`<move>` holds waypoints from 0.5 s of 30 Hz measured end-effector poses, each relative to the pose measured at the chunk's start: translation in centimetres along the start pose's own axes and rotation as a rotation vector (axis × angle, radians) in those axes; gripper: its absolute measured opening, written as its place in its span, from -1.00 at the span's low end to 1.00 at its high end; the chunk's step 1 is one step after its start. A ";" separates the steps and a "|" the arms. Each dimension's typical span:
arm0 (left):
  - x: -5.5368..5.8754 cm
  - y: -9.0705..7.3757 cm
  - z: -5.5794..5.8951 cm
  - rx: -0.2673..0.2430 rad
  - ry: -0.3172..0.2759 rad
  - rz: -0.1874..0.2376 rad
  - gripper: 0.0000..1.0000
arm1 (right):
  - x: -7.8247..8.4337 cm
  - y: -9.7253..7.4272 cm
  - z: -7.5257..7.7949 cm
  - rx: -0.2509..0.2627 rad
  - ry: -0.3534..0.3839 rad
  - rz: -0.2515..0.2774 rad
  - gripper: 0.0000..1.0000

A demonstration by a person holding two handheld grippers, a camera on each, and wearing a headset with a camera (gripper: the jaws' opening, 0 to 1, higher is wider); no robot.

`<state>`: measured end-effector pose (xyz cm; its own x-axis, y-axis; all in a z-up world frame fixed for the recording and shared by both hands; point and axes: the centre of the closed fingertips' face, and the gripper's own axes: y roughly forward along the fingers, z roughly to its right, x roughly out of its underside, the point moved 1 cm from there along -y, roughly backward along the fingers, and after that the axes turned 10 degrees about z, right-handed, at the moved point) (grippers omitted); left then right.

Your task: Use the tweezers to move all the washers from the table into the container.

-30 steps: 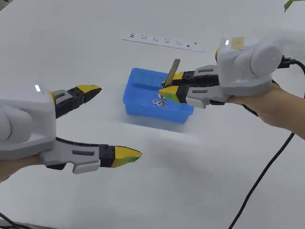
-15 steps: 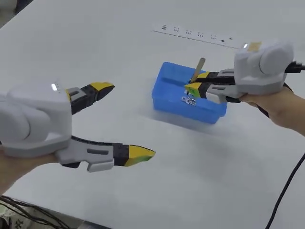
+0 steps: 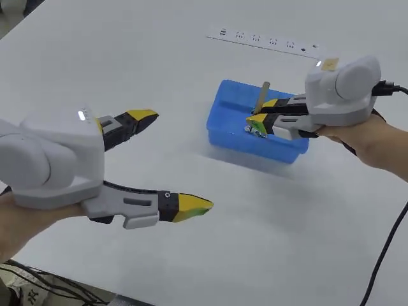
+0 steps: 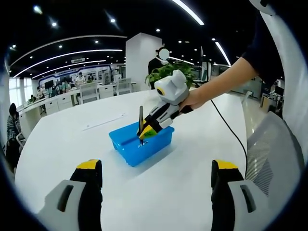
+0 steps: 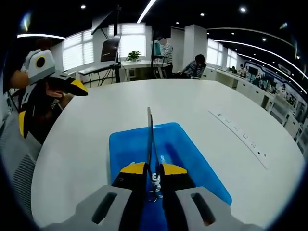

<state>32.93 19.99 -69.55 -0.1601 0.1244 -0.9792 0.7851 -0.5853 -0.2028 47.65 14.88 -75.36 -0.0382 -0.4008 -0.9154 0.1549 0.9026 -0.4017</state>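
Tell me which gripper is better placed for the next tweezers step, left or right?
Right. The right gripper is shut on the tweezers, its tips over the blue container near the washers. The left gripper is open, holds nothing and hangs over the table, apart from the container.

I see an open-plan office around a white square pillar [image 4: 138, 55]: bright ceiling light strips [image 4: 190, 12] run above it, rows of desks [image 4: 91, 94] stretch beside it, and a leafy plant [image 4: 163, 72] stands before it.

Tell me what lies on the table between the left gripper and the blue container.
Nothing: in the head view, just bare white table separates the open left gripper from the blue container.
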 end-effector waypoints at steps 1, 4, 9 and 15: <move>0.0 0.0 0.0 0.000 0.001 0.001 0.99 | -0.1 -0.1 0.1 0.001 0.000 0.002 -0.76; -0.1 0.1 0.1 0.001 -0.004 0.005 0.99 | -0.5 -0.5 0.1 0.004 -0.007 0.003 -0.77; -0.6 0.5 -0.5 -0.006 -0.030 0.014 0.99 | -1.2 -1.2 -0.1 0.012 -0.026 0.005 -0.79; -2.3 2.1 -1.6 -0.002 -0.024 0.045 0.97 | -2.1 -1.4 -0.6 0.002 -0.072 0.005 -0.82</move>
<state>35.94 19.76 -67.76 -0.1388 0.0782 -0.9872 0.7932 -0.5880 -0.1581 46.87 14.51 -72.89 0.0337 -0.4070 -0.9128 0.1573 0.9041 -0.3973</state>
